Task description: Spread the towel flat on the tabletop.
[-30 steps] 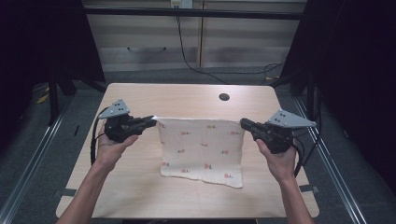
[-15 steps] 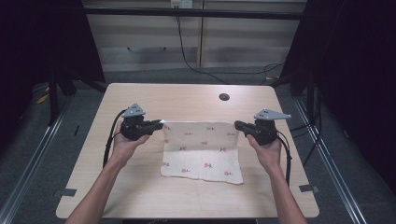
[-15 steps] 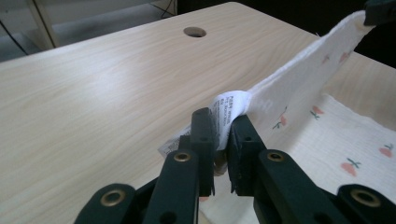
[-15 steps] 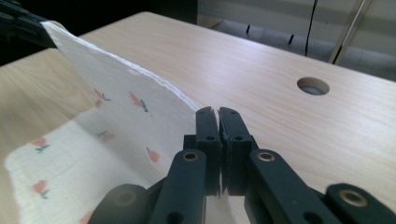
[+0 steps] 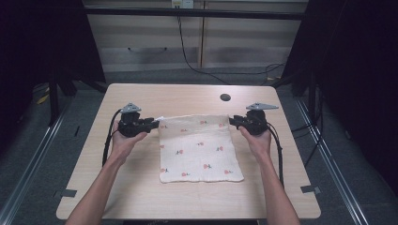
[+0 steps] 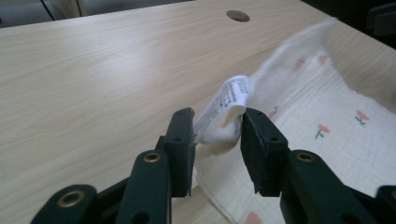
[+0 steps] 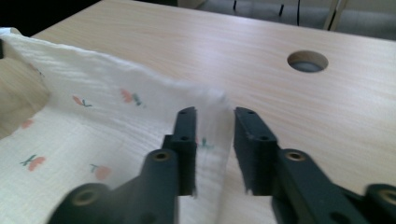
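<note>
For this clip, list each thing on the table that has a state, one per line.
cloth: spread on the table, far edge lifted between the grippers
label: bent upward at the cloth corner
left gripper: open around that corner
right gripper: open, far-right corner between its fingers

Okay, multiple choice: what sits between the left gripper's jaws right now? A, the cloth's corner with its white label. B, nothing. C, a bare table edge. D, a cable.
A: in the left gripper view the jaws flank the bunched corner of the cloth with its white label.
</note>
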A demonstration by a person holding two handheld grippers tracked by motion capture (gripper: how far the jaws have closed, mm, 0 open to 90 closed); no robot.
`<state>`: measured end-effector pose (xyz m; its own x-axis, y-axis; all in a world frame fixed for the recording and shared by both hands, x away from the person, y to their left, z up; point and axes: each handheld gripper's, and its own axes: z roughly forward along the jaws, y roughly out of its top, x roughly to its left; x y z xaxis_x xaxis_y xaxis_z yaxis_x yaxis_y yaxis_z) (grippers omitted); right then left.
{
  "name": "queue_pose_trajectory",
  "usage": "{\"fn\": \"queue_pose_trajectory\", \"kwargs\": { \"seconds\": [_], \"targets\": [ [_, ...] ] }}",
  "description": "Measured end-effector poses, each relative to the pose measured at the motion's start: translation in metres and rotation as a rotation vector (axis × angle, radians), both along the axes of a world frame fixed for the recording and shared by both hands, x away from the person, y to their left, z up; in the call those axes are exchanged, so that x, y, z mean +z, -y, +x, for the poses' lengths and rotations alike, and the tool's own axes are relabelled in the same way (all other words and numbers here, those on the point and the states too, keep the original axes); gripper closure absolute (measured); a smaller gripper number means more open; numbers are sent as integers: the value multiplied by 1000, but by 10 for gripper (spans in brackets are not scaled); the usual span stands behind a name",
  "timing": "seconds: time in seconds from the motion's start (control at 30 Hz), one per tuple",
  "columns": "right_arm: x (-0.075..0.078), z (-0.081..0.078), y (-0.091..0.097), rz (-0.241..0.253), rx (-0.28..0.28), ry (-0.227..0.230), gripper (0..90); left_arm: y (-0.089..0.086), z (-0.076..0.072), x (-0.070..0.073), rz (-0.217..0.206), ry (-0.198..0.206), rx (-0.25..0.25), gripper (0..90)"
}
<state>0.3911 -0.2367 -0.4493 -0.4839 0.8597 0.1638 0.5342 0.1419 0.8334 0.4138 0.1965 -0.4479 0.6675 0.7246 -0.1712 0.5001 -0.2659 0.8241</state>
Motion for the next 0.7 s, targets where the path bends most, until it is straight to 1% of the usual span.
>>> {"fn": "queue_pose_trajectory", "kwargs": {
  "seconds": [0.03, 0.07, 0.1, 0.13, 0.17, 0.2, 0.23, 0.27, 0.3, 0.33, 0.4, 0.43, 0.47, 0.5, 0.53, 0.57, 0.6, 0.63, 0.67, 0.7],
  "targets": [
    [0, 1, 1, 11, -6, -13, 594, -2, 0, 0, 4, -2, 8, 598],
    [-1, 0, 4, 20, -10, -6, 582, -6, 2, 0, 16, -8, 21, 545],
    [-1, -1, 4, 24, -9, -11, 570, -9, 3, 0, 16, -13, 34, 545],
    [-1, -1, 4, 24, -9, -11, 570, -9, 3, 0, 16, -13, 34, 539],
    [0, -3, 3, 13, 11, -15, 552, -14, 3, 1, 12, -17, 40, 535],
    [1, -4, 3, 8, 19, -15, 547, -18, 2, 2, 15, -14, 45, 536],
    [1, -4, 3, 8, 19, -15, 547, -18, 2, 2, 15, -14, 45, 533],
    [4, -8, 1, -11, 42, -14, 535, -21, -2, 4, 16, -5, 42, 529],
    [4, -8, 1, -11, 42, -14, 535, -21, -2, 4, 16, -5, 42, 527],
    [6, -10, 0, -16, 54, -13, 532, -23, -4, 5, 14, -4, 36, 527],
    [10, -15, -1, -18, 79, -7, 530, -25, -9, 6, -2, -2, 32, 521],
    [13, -20, -1, -25, 97, -5, 517, -26, -14, 6, -6, -7, 24, 517],
    [13, -20, -1, -25, 97, -5, 517, -26, -14, 6, -6, -7, 24, 510],
    [14, -27, -1, -32, 119, -12, 514, -27, -22, 5, -16, -16, -3, 499],
    [14, -27, -1, -32, 119, -12, 514, -27, -22, 5, -16, -16, -3, 499],
    [12, -35, -1, -39, 143, -20, 511, -27, -30, 3, -8, -20, -37, 498],
    [12, -35, -1, -39, 143, -20, 511, -27, -30, 3, -8, -20, -37, 498],
    [7, -43, -2, -58, 156, -37, 503, -25, -40, -1, -1, -29, -76, 505],
    [7, -43, -2, -58, 156, -37, 503, -25, -40, -1, -1, -29, -76, 523],
    [1, -50, -4, -76, 177, -57, 525, -22, -49, -5, 9, -29, -106, 530]
  ]
}}
